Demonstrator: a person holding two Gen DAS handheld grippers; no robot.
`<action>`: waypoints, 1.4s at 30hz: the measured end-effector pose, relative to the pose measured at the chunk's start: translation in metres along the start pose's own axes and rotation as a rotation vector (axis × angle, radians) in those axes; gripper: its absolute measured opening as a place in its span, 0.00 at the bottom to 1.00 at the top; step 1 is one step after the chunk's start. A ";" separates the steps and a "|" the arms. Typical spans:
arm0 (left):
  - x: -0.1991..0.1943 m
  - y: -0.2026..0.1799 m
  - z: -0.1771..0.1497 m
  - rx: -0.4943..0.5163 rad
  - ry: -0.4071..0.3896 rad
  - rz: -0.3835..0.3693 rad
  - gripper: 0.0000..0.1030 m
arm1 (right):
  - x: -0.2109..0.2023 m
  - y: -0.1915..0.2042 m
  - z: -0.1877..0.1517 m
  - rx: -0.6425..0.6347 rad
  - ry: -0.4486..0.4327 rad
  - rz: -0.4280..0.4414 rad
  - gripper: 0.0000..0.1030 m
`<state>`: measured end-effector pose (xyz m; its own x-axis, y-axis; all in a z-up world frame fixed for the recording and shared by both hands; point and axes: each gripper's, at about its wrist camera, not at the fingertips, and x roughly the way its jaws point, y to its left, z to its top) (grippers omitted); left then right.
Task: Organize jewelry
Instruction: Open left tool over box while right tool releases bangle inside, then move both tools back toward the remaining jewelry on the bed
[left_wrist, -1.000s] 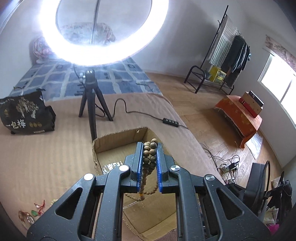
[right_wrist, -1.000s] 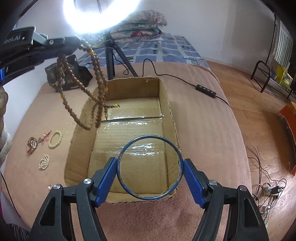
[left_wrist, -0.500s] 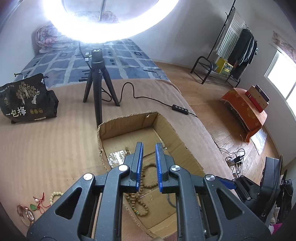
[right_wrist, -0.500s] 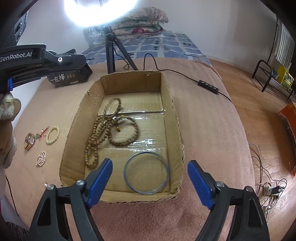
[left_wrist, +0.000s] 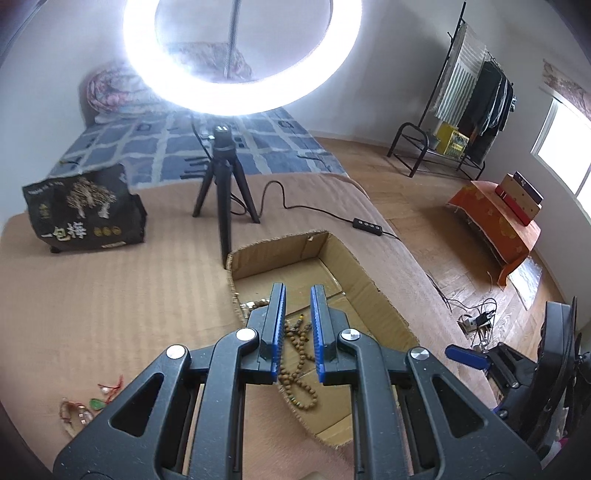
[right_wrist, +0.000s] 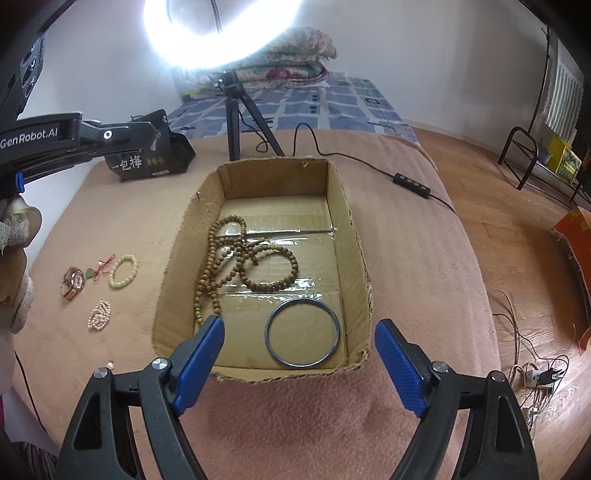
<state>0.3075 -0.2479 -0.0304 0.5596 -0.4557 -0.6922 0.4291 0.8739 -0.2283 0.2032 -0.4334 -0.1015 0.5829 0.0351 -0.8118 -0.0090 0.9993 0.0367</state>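
Observation:
An open cardboard box (right_wrist: 354, 236) lies on the tan bed cover. A long brown wooden bead strand (right_wrist: 240, 258) lies coiled on its floor, and a dark metal bangle (right_wrist: 302, 333) lies flat near the front wall. My right gripper (right_wrist: 299, 332) is wide open and empty above the box's near edge. My left gripper (left_wrist: 297, 295) is open with a narrow gap, empty, above the box's left side; the beads (left_wrist: 295, 369) show below its fingers. Loose on the cover left of the box lie a cream bead bracelet (right_wrist: 123, 271), a pearl piece (right_wrist: 99, 314), a watch (right_wrist: 73, 282) and a red-cord pendant (right_wrist: 98, 269).
A ring light on a black tripod (right_wrist: 234, 114) stands behind the box, its cable and switch (right_wrist: 412, 181) trailing right. A black printed bag (right_wrist: 147, 158) sits at the back left. The bed edge drops to wooden floor on the right, with cables (right_wrist: 532, 373) there.
My left gripper let the bead strand drop into the box and drew back left. My right gripper opened wide, released the bangle into the box, and pulled back.

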 end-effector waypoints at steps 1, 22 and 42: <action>-0.006 0.002 0.000 0.001 -0.008 0.005 0.11 | -0.003 0.002 0.000 -0.002 -0.006 0.000 0.83; -0.130 0.106 -0.048 0.022 -0.114 0.228 0.66 | -0.053 0.086 0.001 -0.145 -0.095 0.069 0.86; -0.125 0.228 -0.129 -0.131 0.046 0.354 0.66 | -0.007 0.165 0.004 -0.246 -0.022 0.147 0.86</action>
<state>0.2445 0.0299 -0.0843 0.6232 -0.1158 -0.7735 0.1185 0.9915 -0.0529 0.2008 -0.2687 -0.0878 0.5781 0.1817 -0.7955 -0.2897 0.9571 0.0081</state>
